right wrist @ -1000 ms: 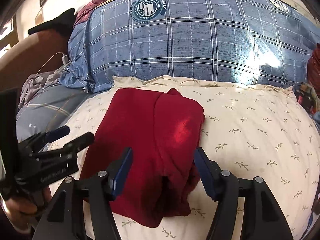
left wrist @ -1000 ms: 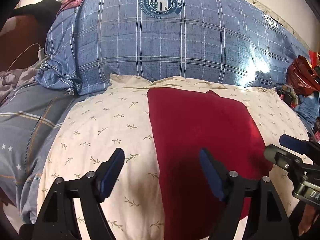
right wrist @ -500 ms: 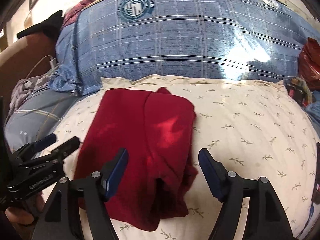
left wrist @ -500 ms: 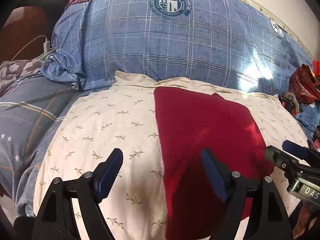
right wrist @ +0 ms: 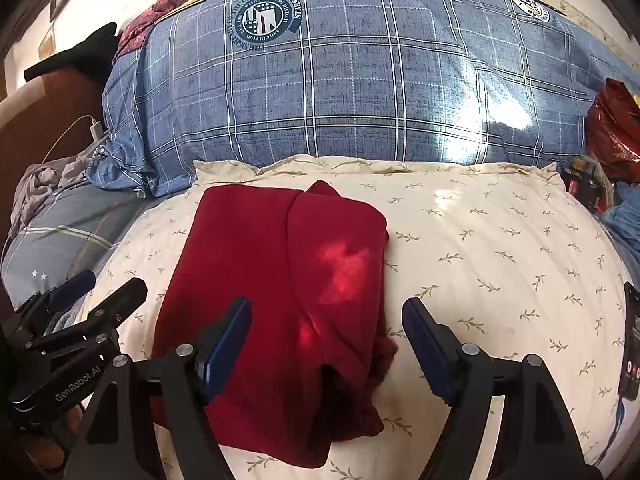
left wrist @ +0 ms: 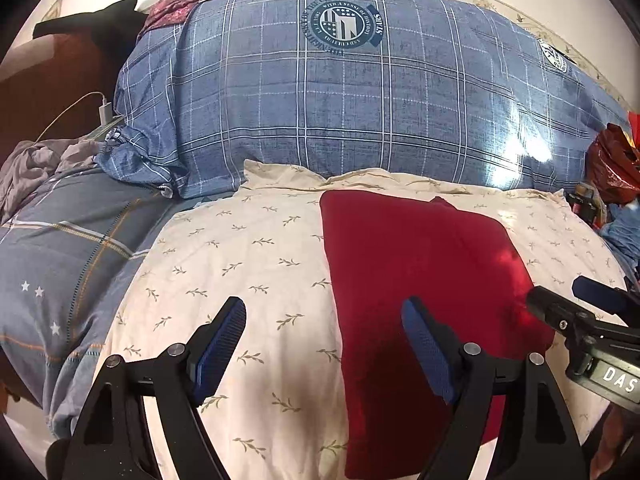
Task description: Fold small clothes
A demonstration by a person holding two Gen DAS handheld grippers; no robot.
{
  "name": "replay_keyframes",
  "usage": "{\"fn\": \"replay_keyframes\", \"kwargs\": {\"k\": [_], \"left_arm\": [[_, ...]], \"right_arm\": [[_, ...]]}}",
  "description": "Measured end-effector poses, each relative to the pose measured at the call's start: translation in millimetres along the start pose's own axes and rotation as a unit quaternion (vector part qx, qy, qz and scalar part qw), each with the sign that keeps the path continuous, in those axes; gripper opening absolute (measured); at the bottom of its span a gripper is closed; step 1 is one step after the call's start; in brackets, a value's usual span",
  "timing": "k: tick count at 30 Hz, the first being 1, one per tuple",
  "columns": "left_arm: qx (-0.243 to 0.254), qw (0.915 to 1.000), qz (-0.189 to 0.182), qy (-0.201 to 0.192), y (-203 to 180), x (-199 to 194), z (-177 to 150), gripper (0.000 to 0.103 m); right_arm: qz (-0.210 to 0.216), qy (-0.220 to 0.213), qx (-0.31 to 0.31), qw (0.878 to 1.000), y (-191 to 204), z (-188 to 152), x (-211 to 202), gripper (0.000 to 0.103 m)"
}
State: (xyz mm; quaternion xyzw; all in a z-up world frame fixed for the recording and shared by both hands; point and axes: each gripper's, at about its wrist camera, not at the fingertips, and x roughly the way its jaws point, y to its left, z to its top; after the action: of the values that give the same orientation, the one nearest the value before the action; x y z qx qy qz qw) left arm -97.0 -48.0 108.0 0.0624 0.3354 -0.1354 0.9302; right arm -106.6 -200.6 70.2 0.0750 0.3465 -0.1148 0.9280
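A dark red garment lies folded on a cream leaf-print pillow. In the right wrist view the garment shows a flap folded over its right half and a rumpled near edge. My left gripper is open and empty, held above the garment's left edge. My right gripper is open and empty, held above the garment's near right part. Each gripper shows at the edge of the other's view, the right one and the left one.
A big blue plaid pillow stands behind the cream one. A grey-blue sheet lies left, with a charger and cable. Red bag and clutter sit at the right. A phone lies on the cream pillow's right edge.
Both grippers have drawn back and up a little from the garment and stayed open. The garment has not moved.
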Motion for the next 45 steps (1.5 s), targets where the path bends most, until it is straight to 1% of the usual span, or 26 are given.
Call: {"fn": "replay_keyframes", "kwargs": {"k": [9,30,45], "left_arm": [[-0.010,0.9999,0.001,0.001,7.1,-0.1,-2.8,0.080],[0.004,0.9999,0.007,0.009,-1.3,7.2,-1.9,0.079],[0.002,0.9999,0.004,0.015,-2.9,12.2,-1.1,0.079]], "right_arm": [[-0.003,0.004,0.007,1.000,2.2,-2.9,0.7,0.079],[0.002,0.018,0.016,1.000,-1.0,-4.8,9.1,0.079],[0.002,0.024,0.009,1.000,1.8,-2.8,14.5,0.079]]}}
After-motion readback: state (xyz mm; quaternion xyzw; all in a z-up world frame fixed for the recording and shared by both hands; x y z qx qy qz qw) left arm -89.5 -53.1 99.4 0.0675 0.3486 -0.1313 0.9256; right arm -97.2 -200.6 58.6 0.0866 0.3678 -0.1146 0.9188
